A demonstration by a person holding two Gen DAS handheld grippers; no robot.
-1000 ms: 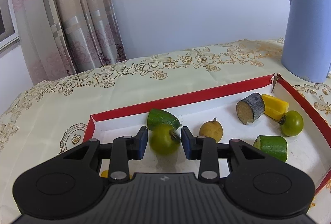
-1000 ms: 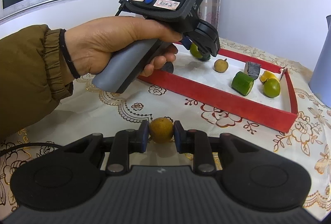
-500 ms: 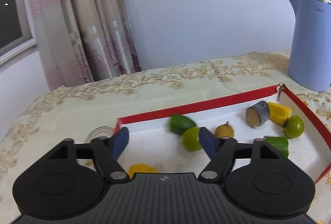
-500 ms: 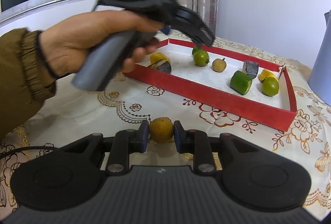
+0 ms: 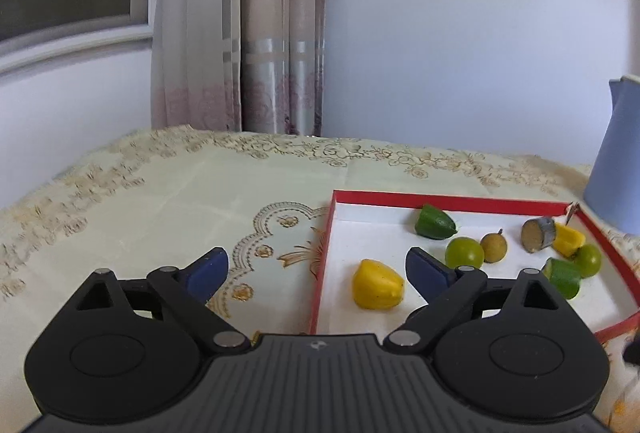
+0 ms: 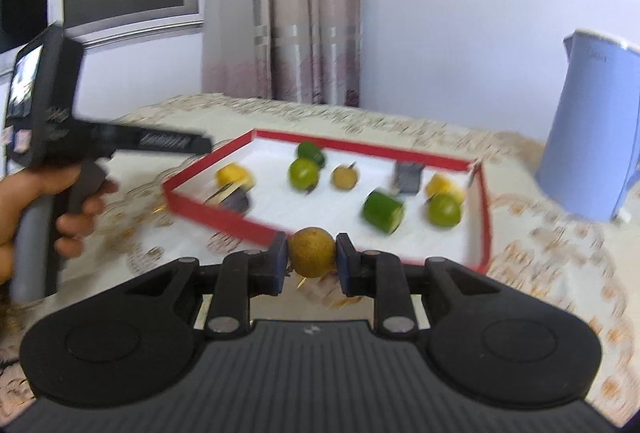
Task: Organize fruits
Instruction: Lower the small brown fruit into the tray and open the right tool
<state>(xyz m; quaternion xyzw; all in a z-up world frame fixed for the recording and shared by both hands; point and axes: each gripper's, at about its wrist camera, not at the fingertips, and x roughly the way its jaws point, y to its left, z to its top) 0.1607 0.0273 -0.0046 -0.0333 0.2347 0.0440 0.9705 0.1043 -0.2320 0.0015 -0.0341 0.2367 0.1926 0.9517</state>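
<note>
Your right gripper (image 6: 311, 253) pinches the round brown longan-like fruit (image 6: 311, 252) just short of the red-rimmed white tray (image 6: 486, 217). Left gripper (image 5: 316, 271) fingers have just been spreading, empty. Risk: clipping the rim dislodges the fruit.

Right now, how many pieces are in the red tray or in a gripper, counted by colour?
Green pieces: 4
Yellow pieces: 2
Brown fruits: 2, one in the right hand-held gripper
Dark pieces: 2
Total: 10
</note>
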